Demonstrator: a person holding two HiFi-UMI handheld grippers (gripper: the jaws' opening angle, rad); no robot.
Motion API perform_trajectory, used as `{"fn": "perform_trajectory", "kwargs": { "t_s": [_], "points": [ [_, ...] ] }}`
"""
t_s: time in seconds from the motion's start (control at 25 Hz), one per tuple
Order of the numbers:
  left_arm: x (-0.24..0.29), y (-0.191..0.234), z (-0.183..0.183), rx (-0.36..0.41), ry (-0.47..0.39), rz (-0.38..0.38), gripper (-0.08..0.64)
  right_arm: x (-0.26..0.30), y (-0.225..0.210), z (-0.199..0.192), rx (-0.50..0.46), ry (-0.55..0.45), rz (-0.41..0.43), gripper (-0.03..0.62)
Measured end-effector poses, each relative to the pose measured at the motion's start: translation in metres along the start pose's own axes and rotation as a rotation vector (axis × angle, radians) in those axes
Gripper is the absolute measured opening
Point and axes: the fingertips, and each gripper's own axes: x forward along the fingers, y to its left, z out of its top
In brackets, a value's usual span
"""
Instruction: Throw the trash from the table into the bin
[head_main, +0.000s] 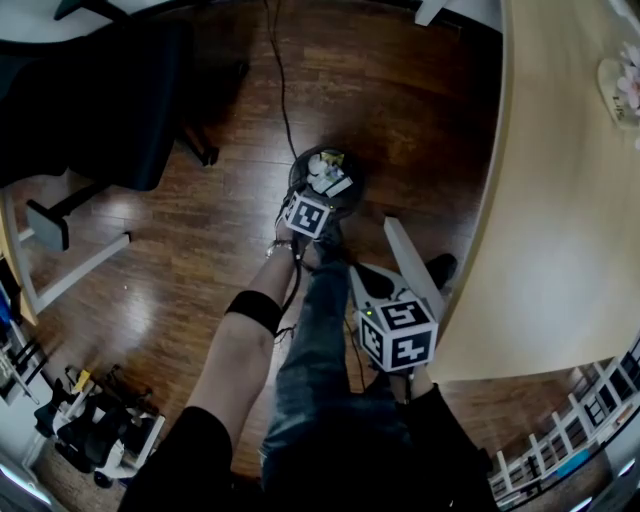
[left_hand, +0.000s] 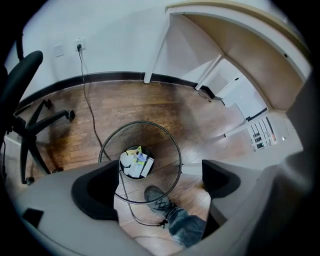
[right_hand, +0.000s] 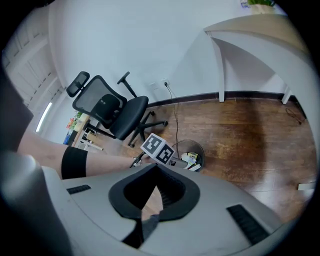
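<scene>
Hovering over mesh bin: left gripper, jaws spread, empty.
Bin lay directly beneath it; right gripper, jaws together, sat farther off.

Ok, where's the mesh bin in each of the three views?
Head view: mesh bin upper centre.
Left gripper view: mesh bin centre, seen between the jaws.
Right gripper view: mesh bin centre, just above the jaws.
Shared landmark: black office chair.

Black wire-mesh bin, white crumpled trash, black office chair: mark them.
Black wire-mesh bin (left_hand: 168, 156): left gripper view, mesh wall.
White crumpled trash (left_hand: 133, 164): left gripper view, pile's middle.
Black office chair (right_hand: 98, 106): right gripper view, backrest.
</scene>
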Motion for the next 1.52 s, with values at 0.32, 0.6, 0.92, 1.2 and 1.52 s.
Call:
{"fn": "perform_trajectory", "kwargs": {
  "t_s": [0.32, 0.6, 0.92, 1.2, 1.52],
  "points": [
    [-0.066, -0.021, 0.031, 0.072, -0.188, 0.029, 0.377, -0.014, 0.007, 0.012, -0.016, -0.039, -0.007, 0.009],
    [-0.191, -0.063, 0.038, 0.142, -0.321, 0.084, 0.000, -0.057, 0.023, 0.036, -0.055, -0.107, -0.001, 0.009],
    [-0.360, -0.179, 0.052, 0.194, -0.489, 0.038, 0.000, -0.146, 0.046, 0.049, -0.118, -0.194, 0.017, 0.008],
    [-0.415, -0.272, 0.060, 0.192, -0.574, 0.082, 0.000, -0.221, 0.044, 0.043, -0.175, -0.269, 0.116, 0.009],
    [-0.416, -0.348, 0.061, 0.126, -0.642, 0.095, 0.000, -0.308, -0.022, 0.021, -0.248, -0.354, 0.102, 0.008]
  ]
}}
